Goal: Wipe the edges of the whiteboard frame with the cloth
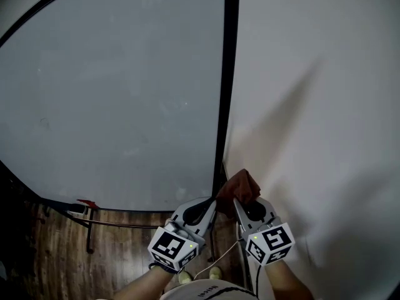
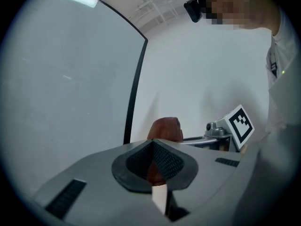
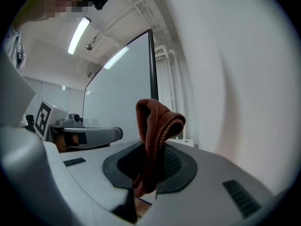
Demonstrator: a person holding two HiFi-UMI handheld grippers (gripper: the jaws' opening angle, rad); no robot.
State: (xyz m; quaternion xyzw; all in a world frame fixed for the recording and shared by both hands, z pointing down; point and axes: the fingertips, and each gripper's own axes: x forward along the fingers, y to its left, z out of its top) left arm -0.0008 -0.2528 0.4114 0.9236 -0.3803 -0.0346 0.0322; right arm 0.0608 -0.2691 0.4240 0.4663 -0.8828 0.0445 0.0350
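Note:
The whiteboard (image 1: 119, 92) fills the left of the head view, and its black frame edge (image 1: 226, 92) runs up the middle. A reddish-brown cloth (image 1: 240, 188) sits bunched against the foot of that edge. My right gripper (image 1: 239, 202) is shut on the cloth, which sticks up folded between its pads (image 3: 175, 165) in the right gripper view. The cloth (image 3: 157, 126) stands just right of the frame edge (image 3: 152, 69). My left gripper (image 1: 211, 202) is shut beside it, tips close to the cloth (image 2: 165, 127). The frame (image 2: 134, 93) rises beyond the left gripper (image 2: 153, 145).
A white wall (image 1: 319, 117) lies right of the frame edge. Below the board there is a wooden floor (image 1: 125, 245), the thin metal bar of the board stand (image 1: 119, 224) and a small red part (image 1: 87, 203). The person's shoes (image 1: 199, 275) show near the bottom.

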